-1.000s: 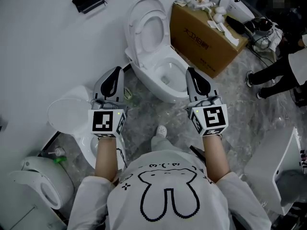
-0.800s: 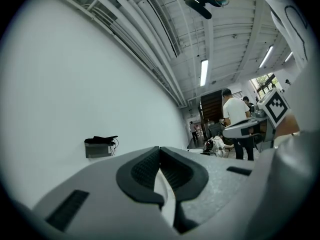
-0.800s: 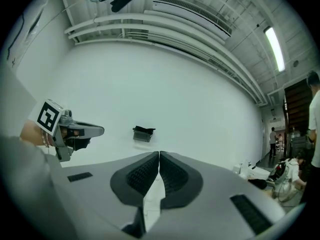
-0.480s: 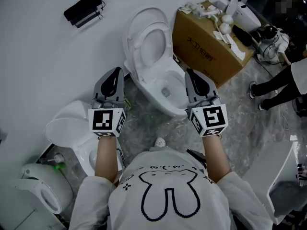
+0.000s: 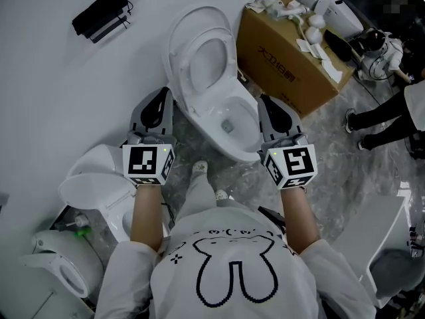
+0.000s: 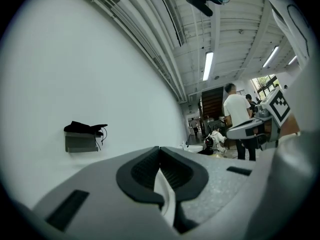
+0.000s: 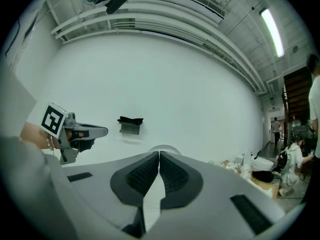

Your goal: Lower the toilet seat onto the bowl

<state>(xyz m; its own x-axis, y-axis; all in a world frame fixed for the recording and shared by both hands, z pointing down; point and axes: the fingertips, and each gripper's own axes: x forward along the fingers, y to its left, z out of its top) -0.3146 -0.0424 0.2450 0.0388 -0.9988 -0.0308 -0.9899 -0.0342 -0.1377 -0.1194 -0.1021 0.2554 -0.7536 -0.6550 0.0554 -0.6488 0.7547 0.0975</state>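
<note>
- Toilet seat (image 5: 188, 62) is in neither grip: our left gripper (image 5: 162, 93) has its jaws pressed together on nothing.
- Our right gripper (image 5: 263, 98) is likewise pressed together and empty; we hold both level, pointing toward twelve o'clock.
- Between the two grippers lies the white bowl (image 5: 247, 150), uncovered.
- At twelve o'clock from the bowl the seat stands raised, leaning back against the lid (image 5: 174, 28) by the white wall.
- At two o'clock of the bowl sits a cardboard box (image 5: 285, 65) with loose white parts on top.
- At ten o'clock a black item (image 5: 101, 12) rests on a wall bracket.
- At eight o'clock, past our left gripper, stands another toilet (image 5: 93, 178).
</note>
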